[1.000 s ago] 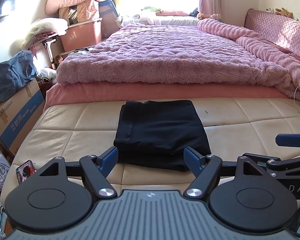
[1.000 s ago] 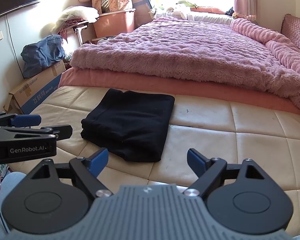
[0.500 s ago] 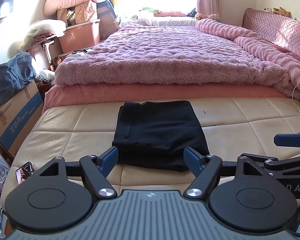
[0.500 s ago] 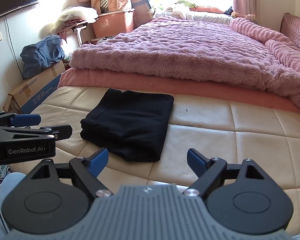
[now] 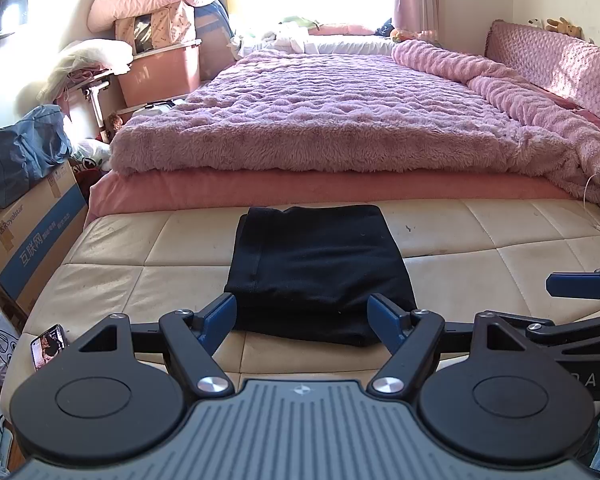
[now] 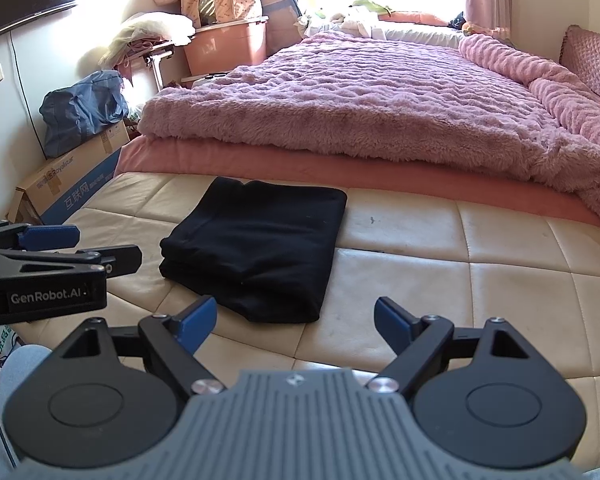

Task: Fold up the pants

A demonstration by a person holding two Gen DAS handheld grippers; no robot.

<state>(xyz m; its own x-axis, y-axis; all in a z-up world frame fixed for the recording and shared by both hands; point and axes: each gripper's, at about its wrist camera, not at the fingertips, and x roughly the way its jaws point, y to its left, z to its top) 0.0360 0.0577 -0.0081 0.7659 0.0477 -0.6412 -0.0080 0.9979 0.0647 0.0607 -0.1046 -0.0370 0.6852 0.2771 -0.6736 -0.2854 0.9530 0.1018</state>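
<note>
While both claws [image 5: 302, 316] [image 6: 296, 320] gape empty, folded pants [image 5: 320, 268] lie lengthwise toward the blanket [image 5: 340, 120].

The black left gripper [image 6: 50, 238] body carries a "GenRobot.AI" label. The brown-and-blue cardboard box [image 5: 32, 236] beside the bed shows "Royalstar" and the large characters "互联网".

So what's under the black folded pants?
The black folded pants lie on a cream quilted leather mattress, which shows all around them. Anything directly beneath the stacked layers is covered, so it cannot be seen.
</note>
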